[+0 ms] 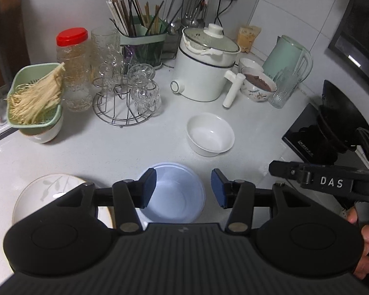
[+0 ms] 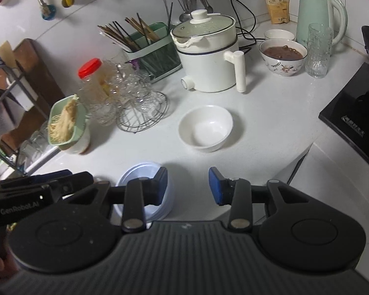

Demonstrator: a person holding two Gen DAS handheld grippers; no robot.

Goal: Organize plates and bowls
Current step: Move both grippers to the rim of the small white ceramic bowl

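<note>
Bowls, round glossy white [image 1: 210, 134] and pale blue [image 1: 174, 194], sit beneath both empty, part-open tongs [image 1: 183, 188] [image 2: 188, 185].

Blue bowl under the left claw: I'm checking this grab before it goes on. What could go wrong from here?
1. The left claw is open above the blue bowl; closing on its thin rim may tip it or let it slip.
2. The plate lies right beside the bowl, so that claw's outer finger might knock it.
3. The right claw hovers close by, and the two could collide.
</note>
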